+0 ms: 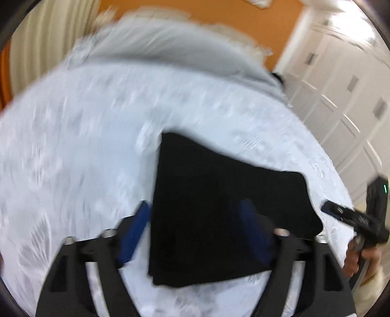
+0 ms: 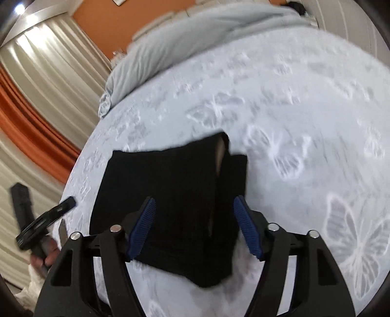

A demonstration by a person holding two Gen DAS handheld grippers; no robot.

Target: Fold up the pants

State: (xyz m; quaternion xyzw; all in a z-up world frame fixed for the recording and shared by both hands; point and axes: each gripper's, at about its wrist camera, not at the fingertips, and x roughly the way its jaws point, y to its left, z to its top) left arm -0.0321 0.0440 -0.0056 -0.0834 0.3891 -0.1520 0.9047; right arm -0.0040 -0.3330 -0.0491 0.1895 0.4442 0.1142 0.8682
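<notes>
folded black pants (image 2: 170, 200) lie on a white butterfly-patterned bedspread (image 2: 304, 126). the left gripper (image 1: 197, 234) and right gripper (image 2: 195, 226) hover above them, jaws spread apart, grasping nothing.

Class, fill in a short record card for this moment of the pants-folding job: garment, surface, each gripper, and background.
garment: black pants, folded into a compact stack
surface: white bedspread with butterfly pattern
left gripper: open, above the pants, holding nothing
right gripper: open, above the pants, holding nothing
background: grey blanket, orange wall, curtains
</notes>
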